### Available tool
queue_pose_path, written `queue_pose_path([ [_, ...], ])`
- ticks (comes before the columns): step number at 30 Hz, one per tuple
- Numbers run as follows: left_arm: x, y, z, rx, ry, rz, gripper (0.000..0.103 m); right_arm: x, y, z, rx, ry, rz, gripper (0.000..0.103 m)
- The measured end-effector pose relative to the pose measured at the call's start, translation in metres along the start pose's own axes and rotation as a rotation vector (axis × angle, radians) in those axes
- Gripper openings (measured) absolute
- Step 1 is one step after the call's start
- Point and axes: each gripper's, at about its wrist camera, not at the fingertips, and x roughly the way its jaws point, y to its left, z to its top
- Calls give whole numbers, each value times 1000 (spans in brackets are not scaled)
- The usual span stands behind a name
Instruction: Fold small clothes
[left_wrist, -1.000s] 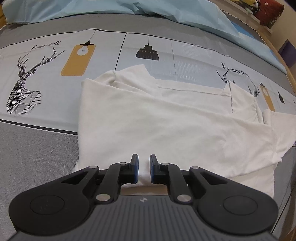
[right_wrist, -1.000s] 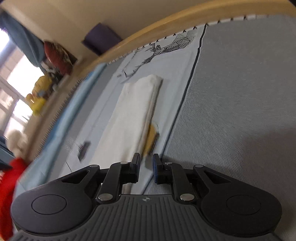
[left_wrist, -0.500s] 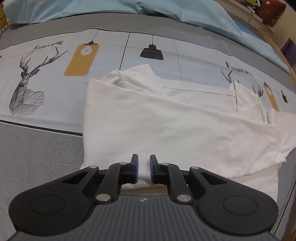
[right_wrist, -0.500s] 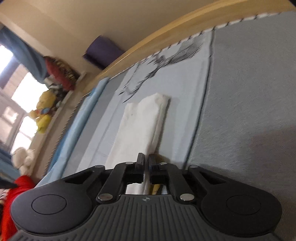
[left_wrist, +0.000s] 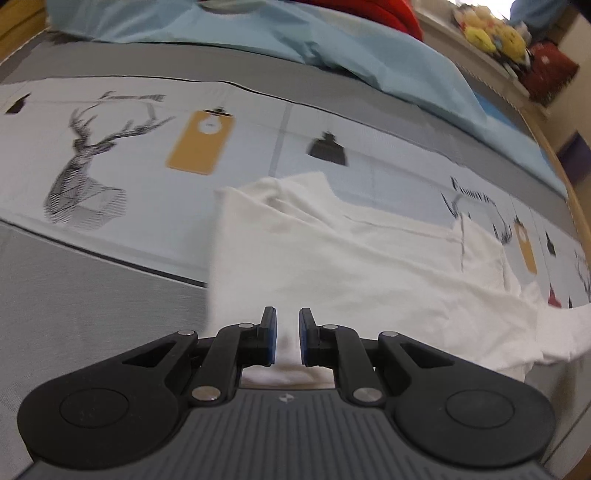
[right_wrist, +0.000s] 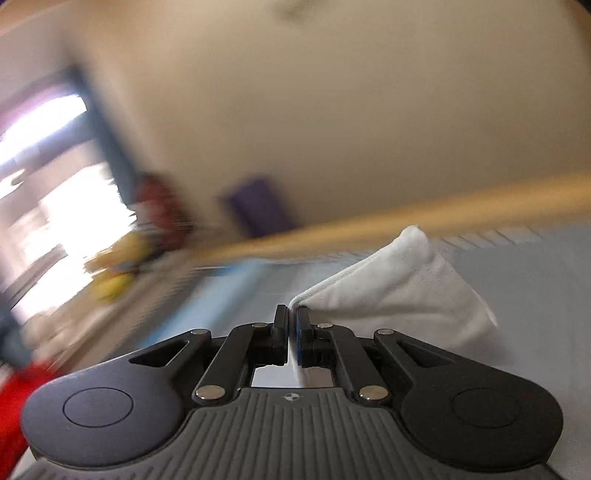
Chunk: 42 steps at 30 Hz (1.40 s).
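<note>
Your left gripper (left_wrist: 287, 338) has its jaws set narrow, with white cloth bunched in the gap between the blue pads — a pinch on the near edge of the white garment (left_wrist: 351, 266), as far as the view shows. The garment lies partly folded on the printed bedsheet (left_wrist: 110, 177), spread away toward the right, its far end lifting off the sheet.

That far end is in your right gripper (right_wrist: 291, 328): jaws closed almost flat on a thin edge, the cloth hanging off to the right in a soft tent above the bed.

Expect it to handle as light, limp cotton — no stiffness, so it sags wherever you don't support it, and a thin single layer can slide out of the pads. Hold at the hem or a corner, pinching doubled fabric where you can, and keep some tension between your two hands so the fold line lands straight.
</note>
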Motion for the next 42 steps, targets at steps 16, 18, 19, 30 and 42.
queue_pose_path([
  [16,-22,62,16,-180,-23,-23,13,-171,226,-216,-529,935,663,29],
  [18,-22,62,17,-183,-28,-22,13,-156,204,-202,-412,983,554,29],
  [19,-21,61,18,-184,-29,-19,13,-141,190,-192,-329,986,496,29],
  [30,24,34,24,-207,-14,-93,13,-76,69,-149,37,827,82,31],
  [42,73,1,32,-167,-67,-18,44,-36,20,-128,199,802,-12,31],
])
